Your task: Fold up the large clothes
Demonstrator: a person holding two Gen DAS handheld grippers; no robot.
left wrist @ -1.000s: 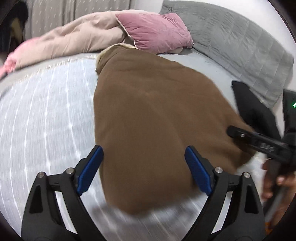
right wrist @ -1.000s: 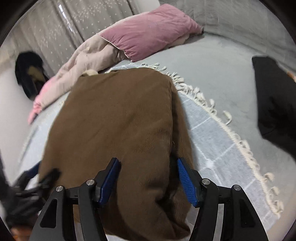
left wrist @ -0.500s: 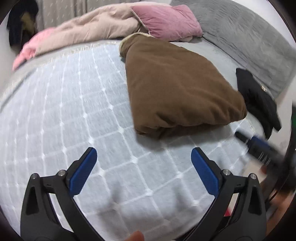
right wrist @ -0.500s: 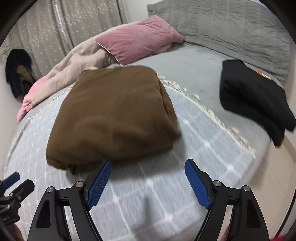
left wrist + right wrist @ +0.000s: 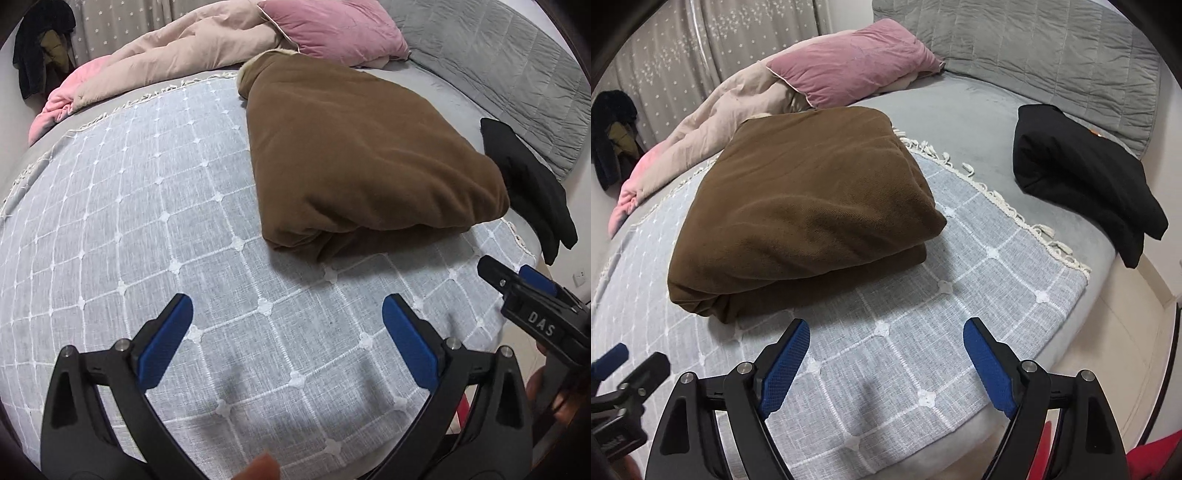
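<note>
A: Both claws backed off the brown garment [image 5: 354, 155] since a second ago. It was between the right claw's jaws then. Now it lay folded, upper centre of frame, on the checked throw [image 5: 147, 229].

B: Claw state?

A: Left claw [image 5: 286, 341] wide, empty. Right claw [image 5: 886, 363] wide, empty.

B: Containers?

A: None seen. Fold looked done. Black garment [image 5: 1078, 173] at right on the bed [image 5: 975, 122].

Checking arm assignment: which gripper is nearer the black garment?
Right. The right gripper has the black garment ahead on its right; the left gripper sits farther over, beyond the right one.
</note>
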